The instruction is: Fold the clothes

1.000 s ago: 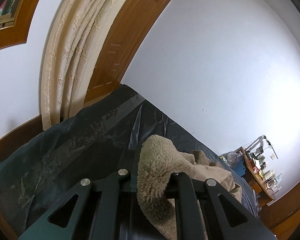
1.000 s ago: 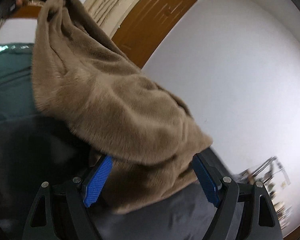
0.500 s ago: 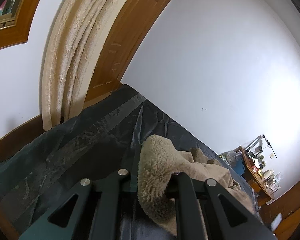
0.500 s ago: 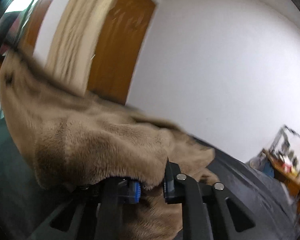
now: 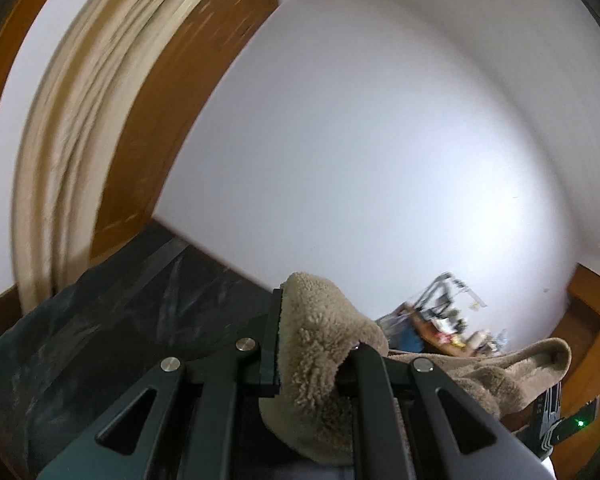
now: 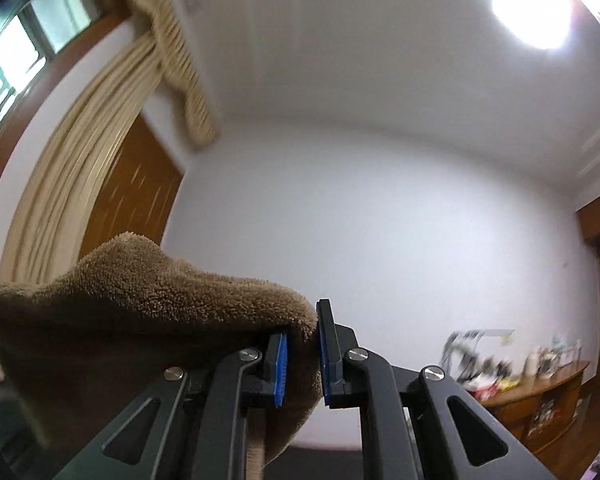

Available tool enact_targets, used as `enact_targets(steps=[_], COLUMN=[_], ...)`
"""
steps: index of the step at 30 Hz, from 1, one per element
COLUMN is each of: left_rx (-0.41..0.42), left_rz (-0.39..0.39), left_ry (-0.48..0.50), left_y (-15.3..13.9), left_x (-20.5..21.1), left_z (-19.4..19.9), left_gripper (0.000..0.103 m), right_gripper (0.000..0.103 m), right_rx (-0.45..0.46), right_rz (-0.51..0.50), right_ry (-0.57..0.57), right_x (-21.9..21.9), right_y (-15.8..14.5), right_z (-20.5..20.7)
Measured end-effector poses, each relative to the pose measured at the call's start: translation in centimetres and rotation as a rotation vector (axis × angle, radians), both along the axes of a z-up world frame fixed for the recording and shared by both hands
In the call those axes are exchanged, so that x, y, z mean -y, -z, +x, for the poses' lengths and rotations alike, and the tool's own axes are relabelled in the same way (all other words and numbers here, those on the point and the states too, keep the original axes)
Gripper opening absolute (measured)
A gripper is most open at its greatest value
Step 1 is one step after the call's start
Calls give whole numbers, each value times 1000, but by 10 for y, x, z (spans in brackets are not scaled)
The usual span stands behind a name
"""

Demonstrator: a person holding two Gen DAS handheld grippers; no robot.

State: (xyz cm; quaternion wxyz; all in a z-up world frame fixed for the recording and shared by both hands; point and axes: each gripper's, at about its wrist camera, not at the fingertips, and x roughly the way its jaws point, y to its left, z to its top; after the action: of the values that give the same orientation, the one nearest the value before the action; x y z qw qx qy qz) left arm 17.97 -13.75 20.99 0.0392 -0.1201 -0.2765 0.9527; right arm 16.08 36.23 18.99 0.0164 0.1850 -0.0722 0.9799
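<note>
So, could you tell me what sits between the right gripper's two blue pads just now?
A fold of the brown fleece garment is pinched between the right gripper pads, as the right wrist view shows.

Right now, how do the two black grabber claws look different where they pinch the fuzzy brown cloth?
The right gripper shows bright blue pads; the left gripper shows only dark ones. The fluffy brown garment spreads away to the left of the right gripper, while on the left gripper it bunches into a thick hump draped over the fingers. Both are black, two-fingered, and clamped shut on that same garment.
</note>
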Motion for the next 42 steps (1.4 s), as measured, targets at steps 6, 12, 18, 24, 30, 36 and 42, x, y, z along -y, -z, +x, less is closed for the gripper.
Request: enact_targets(steps=[6,12,18,24,30,36,42], left_rx=[-198,-424,-419,-122,145,205,305], left_rz=[28,13,-34,-126,-205,-308,84], left_ry=[42,48,144,202,353,588,791], left_y=[-44,-85,-95,-49,27,61,112], left_x=[-20,-39,-61,-83,-110,-139,-113], left_z=[51,112,132,86,39,39,37], left_gripper=[12,12,14,65,82,91,103], right_gripper=[13,13,13,13,13,13,13], right_rx=[-184,-384,-463,-382,-286,-273,-252], right_rz=[-37,-26,-43,-28,10,31,33], right_ry=[58,160,226,259,277,287,283], right_x=[-6,-2,-1,2,15,16,9], right_y=[-39,-71,-100,-78,-41,-25,-21], right_z=[58,107,137,129,107,103,98])
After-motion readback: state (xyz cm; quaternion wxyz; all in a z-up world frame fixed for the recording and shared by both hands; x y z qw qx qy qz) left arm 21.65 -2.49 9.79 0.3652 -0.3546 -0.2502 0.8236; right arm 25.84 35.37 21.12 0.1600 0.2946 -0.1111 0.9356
